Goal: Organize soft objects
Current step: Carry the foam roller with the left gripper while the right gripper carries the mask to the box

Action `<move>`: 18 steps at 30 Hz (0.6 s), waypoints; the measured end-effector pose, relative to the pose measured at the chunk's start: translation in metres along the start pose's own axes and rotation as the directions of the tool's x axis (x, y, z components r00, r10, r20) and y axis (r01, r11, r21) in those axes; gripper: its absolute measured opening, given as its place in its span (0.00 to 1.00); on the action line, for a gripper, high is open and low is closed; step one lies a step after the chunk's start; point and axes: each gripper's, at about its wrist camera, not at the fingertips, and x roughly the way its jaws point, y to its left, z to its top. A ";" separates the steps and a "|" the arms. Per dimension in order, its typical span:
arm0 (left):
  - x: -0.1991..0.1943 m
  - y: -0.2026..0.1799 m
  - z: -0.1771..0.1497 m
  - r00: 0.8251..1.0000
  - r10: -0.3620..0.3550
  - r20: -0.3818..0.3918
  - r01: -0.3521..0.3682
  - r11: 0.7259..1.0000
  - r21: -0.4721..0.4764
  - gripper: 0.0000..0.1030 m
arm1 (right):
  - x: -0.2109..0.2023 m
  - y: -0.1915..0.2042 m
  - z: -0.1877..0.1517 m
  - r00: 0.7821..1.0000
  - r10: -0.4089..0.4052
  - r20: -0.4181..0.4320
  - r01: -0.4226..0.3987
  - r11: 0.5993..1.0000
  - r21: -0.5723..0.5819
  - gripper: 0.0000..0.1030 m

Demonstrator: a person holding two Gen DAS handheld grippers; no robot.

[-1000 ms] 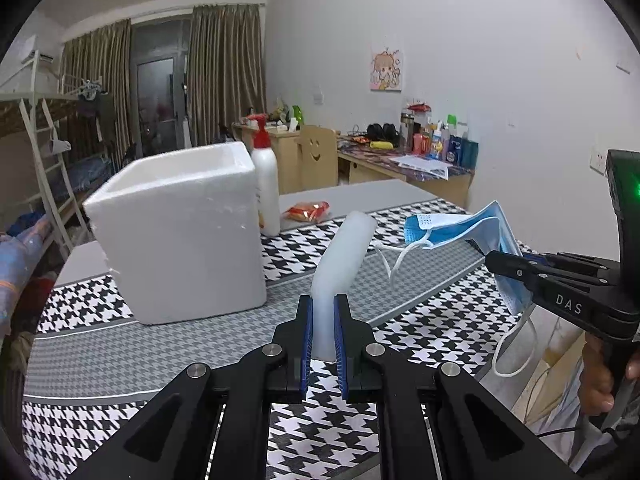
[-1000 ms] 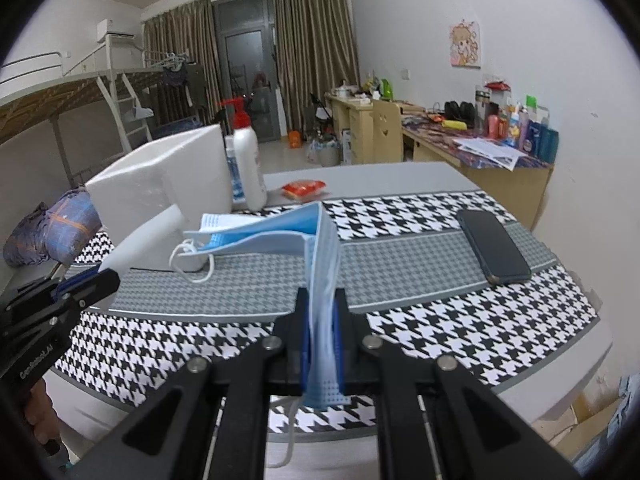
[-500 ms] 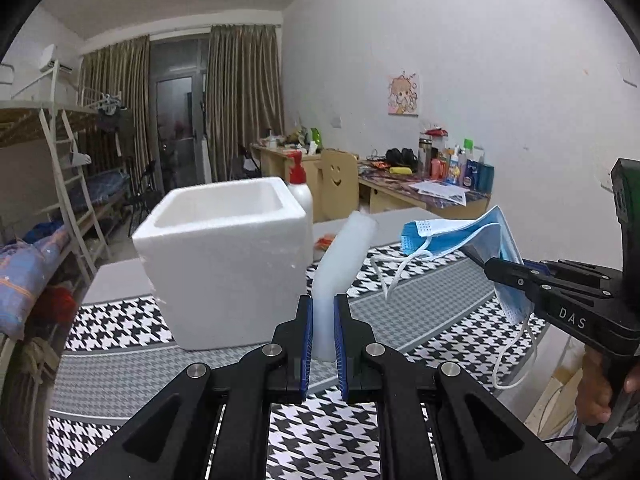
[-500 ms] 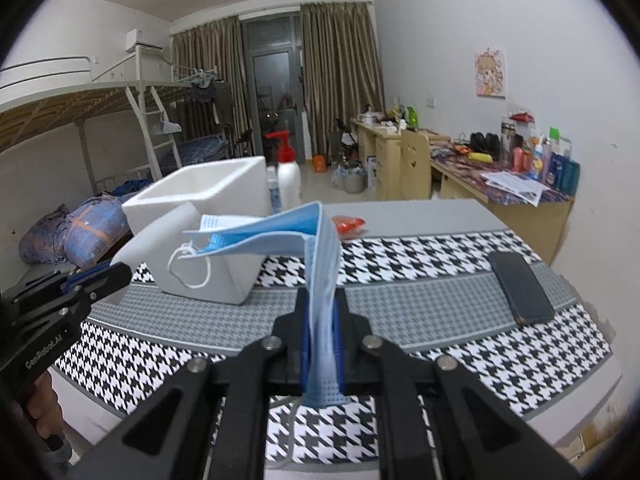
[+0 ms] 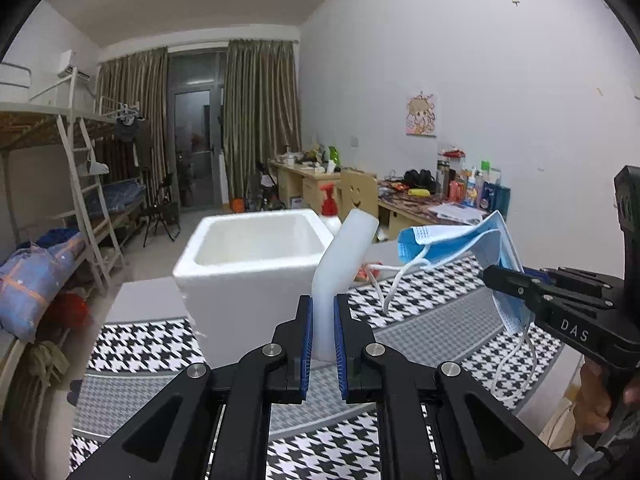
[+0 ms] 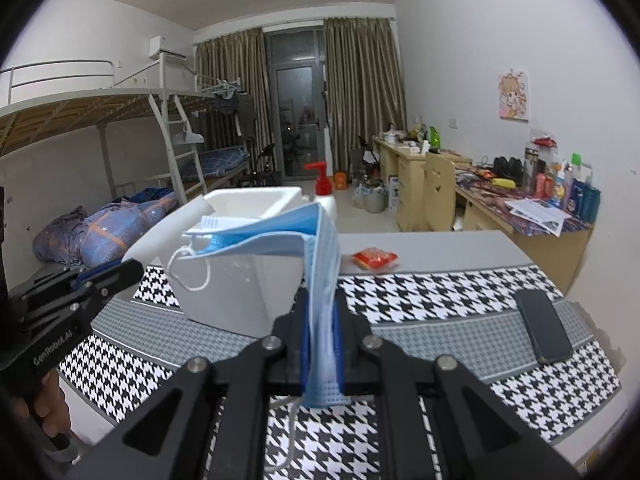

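Observation:
My left gripper (image 5: 322,340) is shut on a white foam strip (image 5: 344,264) that sticks up and forward, held above the table. My right gripper (image 6: 322,340) is shut on a stack of blue face masks (image 6: 280,232) with white ear loops; it also shows in the left wrist view (image 5: 500,280). A white foam box (image 5: 248,264), open at the top, stands on the table just beyond both grippers; it also shows in the right wrist view (image 6: 240,280). The left gripper shows at the left in the right wrist view (image 6: 120,276).
The table (image 6: 440,304) has a houndstooth cloth. A red-capped pump bottle (image 6: 322,192) stands behind the box. A red packet (image 6: 374,258) lies past it and a black phone (image 6: 546,330) at the right. Bunk beds and desks stand beyond.
Both grippers have risen with their loads, so the open top of the foam box now shows. The box looks closer. Grips are unchanged.

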 end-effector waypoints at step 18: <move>0.003 0.020 0.036 0.996 0.069 0.049 -0.068 0.997 -0.022 0.11 | 0.012 0.023 0.038 0.999 0.011 0.036 -0.010 1.000 -0.014 0.12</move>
